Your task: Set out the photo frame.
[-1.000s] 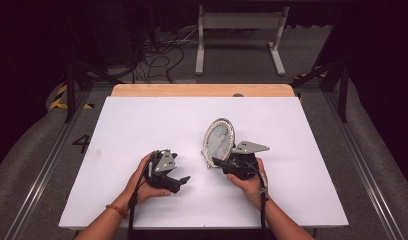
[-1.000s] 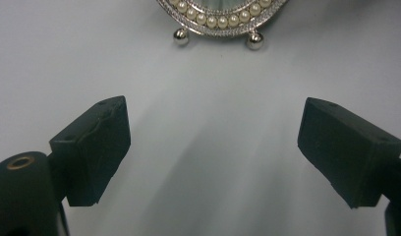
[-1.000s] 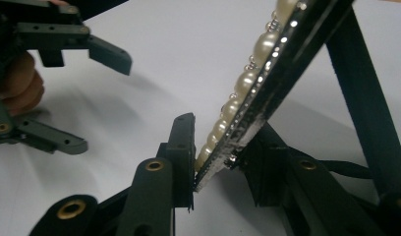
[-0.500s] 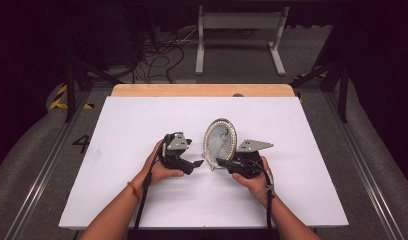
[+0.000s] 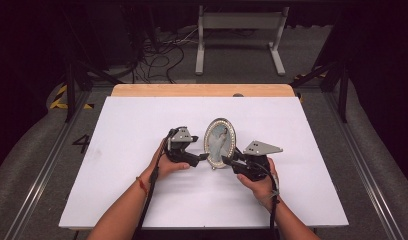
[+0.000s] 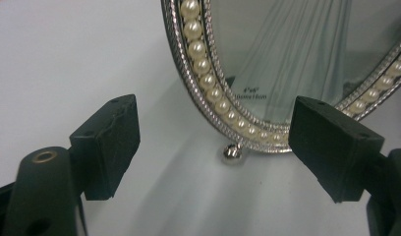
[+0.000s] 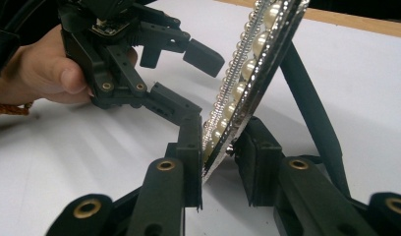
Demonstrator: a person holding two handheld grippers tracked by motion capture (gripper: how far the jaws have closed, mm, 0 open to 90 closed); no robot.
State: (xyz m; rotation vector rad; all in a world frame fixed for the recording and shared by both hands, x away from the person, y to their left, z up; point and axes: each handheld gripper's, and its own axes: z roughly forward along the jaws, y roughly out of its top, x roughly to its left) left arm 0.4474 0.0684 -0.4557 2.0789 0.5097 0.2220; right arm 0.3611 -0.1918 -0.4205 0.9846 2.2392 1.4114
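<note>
An oval picture frame point(image 5: 220, 142) with a pearl and silver rim stands upright at the middle of the white table point(image 5: 142, 125), propped on its black back leg point(image 7: 311, 113). My right gripper point(image 5: 226, 161) comes in from the right. Its jaws have just been closing and are shut on the frame's lower rim point(image 7: 247, 73), one pad on the pearl face and one on the back. My left gripper point(image 5: 202, 157) sits just left of the frame. Its jaws have just been closing but stand wide apart point(image 6: 220, 142), and the frame's bottom edge point(image 6: 238, 118) and small ball foot point(image 6: 231, 153) lie untouched beyond the gap.
A wooden strip point(image 5: 202, 90) runs along the table's far edge. Beyond it on the floor stand a metal stand point(image 5: 239, 30) and loose cables point(image 5: 152, 55). Dark rails flank the table on both sides.
My left gripper has moved to the right, up to the frame's left side. The frame has come more upright in the right gripper, which has stayed in place.
</note>
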